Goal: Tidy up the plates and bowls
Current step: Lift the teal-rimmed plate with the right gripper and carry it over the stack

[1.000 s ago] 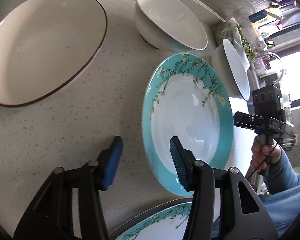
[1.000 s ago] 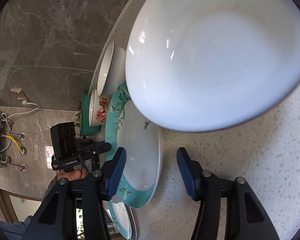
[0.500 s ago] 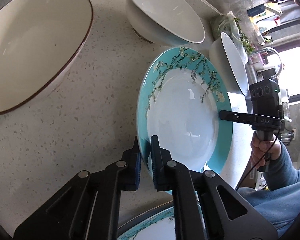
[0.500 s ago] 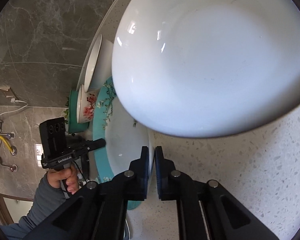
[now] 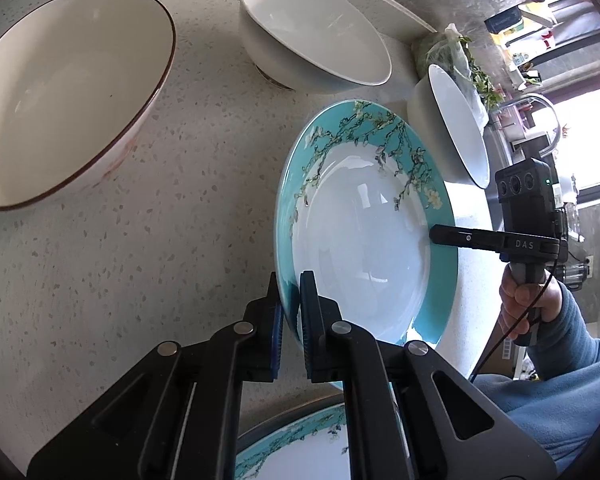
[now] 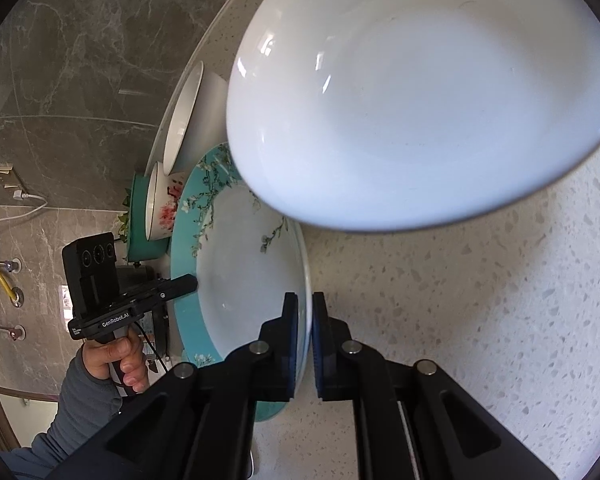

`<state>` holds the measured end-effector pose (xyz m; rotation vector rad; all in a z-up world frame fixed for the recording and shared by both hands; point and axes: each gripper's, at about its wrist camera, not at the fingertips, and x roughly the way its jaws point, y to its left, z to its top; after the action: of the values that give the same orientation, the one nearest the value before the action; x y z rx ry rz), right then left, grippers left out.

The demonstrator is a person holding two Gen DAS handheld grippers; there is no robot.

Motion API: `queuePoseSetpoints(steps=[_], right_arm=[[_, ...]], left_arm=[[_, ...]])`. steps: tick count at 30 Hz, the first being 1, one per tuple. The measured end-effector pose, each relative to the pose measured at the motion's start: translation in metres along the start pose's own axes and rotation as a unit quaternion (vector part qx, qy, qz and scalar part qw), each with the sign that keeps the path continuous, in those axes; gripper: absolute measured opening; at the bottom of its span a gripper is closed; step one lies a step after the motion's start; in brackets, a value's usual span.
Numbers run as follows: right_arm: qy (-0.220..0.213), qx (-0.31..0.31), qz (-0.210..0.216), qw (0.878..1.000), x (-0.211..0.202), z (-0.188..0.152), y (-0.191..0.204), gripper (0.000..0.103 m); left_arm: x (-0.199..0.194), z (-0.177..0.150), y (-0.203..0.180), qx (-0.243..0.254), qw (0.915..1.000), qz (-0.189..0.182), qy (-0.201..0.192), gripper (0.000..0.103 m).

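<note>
Left tongs (image 5: 290, 312): clamped on the teal plate's (image 5: 364, 248) rim at its 7 o'clock edge in the left wrist view.
Right tongs (image 6: 310, 340): clamped on the same plate's opposite rim.
Teal plate: on the speckled table (image 5: 160, 220), held from both sides.
Brown-rimmed bowl (image 5: 60, 92): at 10 o'clock of the plate.
White bowl (image 5: 316, 36): at 12 o'clock, near the rim.
Second teal plate (image 5: 300, 440): at 6 o'clock, partly hidden.
</note>
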<state>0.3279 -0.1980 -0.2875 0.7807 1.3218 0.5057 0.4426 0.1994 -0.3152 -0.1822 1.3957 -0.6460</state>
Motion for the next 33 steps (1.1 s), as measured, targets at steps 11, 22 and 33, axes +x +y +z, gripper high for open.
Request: queuePoseSetpoints(steps=[11,22,33], right_arm=[[-0.007,-0.018,0.005,1.0,-0.014,0.0,0.025,0.009],[-0.016,-0.048,0.014,0.999,-0.049,-0.007,0.067,0.009],[0.002,-0.082,0.023,0.996,-0.045,-0.029,0.103,0.009]], left_arm=[[-0.024,0.001,-0.01,0.004,0.9998,-0.003,-0.018,0.006],[-0.088,-0.013,-0.046,0.024,0.9983,0.007,-0.052,0.006],[-0.132,-0.055,-0.053,0.004,0.9966,0.022,-0.079,0.006]])
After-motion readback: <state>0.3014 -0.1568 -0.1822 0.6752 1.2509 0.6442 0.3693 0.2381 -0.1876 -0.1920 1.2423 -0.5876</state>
